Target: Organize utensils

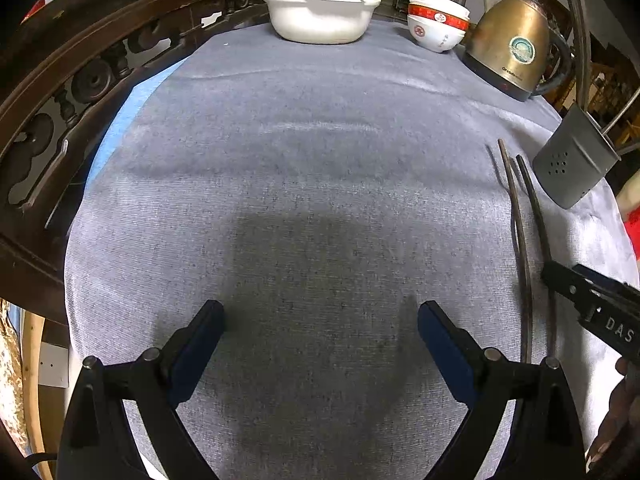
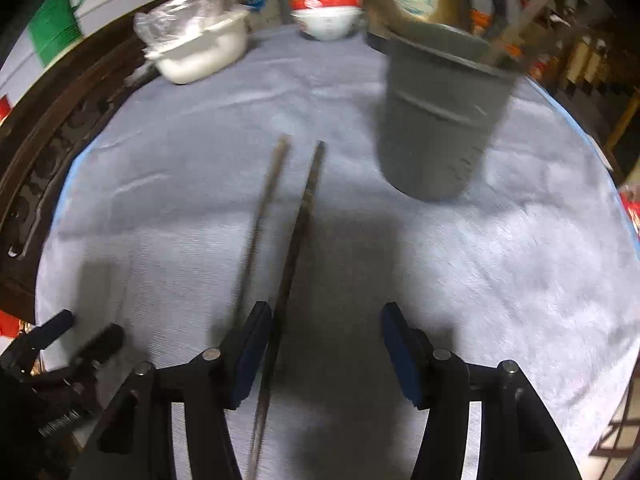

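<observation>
Chopsticks (image 2: pixel 298 216) lie beside the grey holder (image 2: pixel 436 120) — both tongs, left (image 1: pixel 320 320) and right (image 2: pixel 326 320), gape empty.

White capitals "DAS" stand on the black body of the right tongs (image 1: pixel 592 300) at the right edge of the left wrist view. The brass-coloured electric kettle (image 1: pixel 516 44) carries small dark lettering beneath its round sticker, too small to read.

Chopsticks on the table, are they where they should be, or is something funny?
Two dark chopsticks lie loose on the grey cloth, not in the grey utensil holder standing beside them. The right tool is open around one. Nothing looks spilled or broken.
</observation>
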A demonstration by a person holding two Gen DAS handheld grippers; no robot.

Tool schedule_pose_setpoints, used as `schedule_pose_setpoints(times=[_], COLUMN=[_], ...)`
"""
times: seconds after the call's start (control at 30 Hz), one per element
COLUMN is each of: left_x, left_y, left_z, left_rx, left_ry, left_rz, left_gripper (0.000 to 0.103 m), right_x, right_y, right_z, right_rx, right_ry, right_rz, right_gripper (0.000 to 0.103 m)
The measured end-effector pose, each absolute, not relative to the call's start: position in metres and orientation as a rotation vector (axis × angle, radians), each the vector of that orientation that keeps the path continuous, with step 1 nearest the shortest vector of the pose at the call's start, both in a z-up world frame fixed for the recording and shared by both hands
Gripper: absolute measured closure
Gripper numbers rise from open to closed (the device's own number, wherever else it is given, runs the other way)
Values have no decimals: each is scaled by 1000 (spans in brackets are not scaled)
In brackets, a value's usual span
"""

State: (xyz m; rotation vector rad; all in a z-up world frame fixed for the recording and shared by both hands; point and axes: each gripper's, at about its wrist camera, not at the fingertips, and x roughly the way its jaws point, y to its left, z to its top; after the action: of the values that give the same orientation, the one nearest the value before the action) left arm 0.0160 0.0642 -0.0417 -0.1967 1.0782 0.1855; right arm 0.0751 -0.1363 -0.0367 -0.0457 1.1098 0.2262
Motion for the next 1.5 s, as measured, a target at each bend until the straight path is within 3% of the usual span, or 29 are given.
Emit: schedule_pose_setpoints(times=[0.27, 0.67, 0.73, 0.83, 0.87, 0.9, 1.17, 1.23, 1.3, 1.47, 1.5], left_x=[25, 52, 54, 52, 51, 49, 38, 41, 40, 41, 40], left_y=[36, -46, -55, -50, -45, -35, 3, 6, 9, 21, 20], left_z=[-29, -21, -29, -30, -29, -29, -31, -32, -28, -28, -30], left_rx=[-193, -18, 55, 34, 24, -15, -192, -206, -213, -224, -215], left_ry=[1082, 1099, 1130, 1143, 1146, 1157, 1199, 1216, 1214, 1189, 1198], left_rz=[99, -54, -41, -33, -13, 10, 28, 10, 12, 46, 45], left_gripper=[6, 7, 26, 66, 92, 96, 94, 79, 43, 42, 49], right_x=[78, 52, 47, 44, 41, 39, 49, 58, 69, 97, 99], right_y=[-137, -228, -238, -238, -238, -238, -199, -189, -178, -151, -146], right_z=[-35, -21, -16, -15, -13, -13, -15, -13, -10, -17, -20], right_rx=[21, 241, 248, 245, 240, 234, 167, 152, 119, 76, 68], right_ry=[1096, 990, 989, 996, 1000, 1008, 1055, 1069, 1069, 1112, 1121], right_rz=[263, 129, 137, 172, 181, 193, 309, 331, 337, 354, 361], right_gripper=[42, 42, 42, 42, 42, 42, 42, 42, 39, 39, 39])
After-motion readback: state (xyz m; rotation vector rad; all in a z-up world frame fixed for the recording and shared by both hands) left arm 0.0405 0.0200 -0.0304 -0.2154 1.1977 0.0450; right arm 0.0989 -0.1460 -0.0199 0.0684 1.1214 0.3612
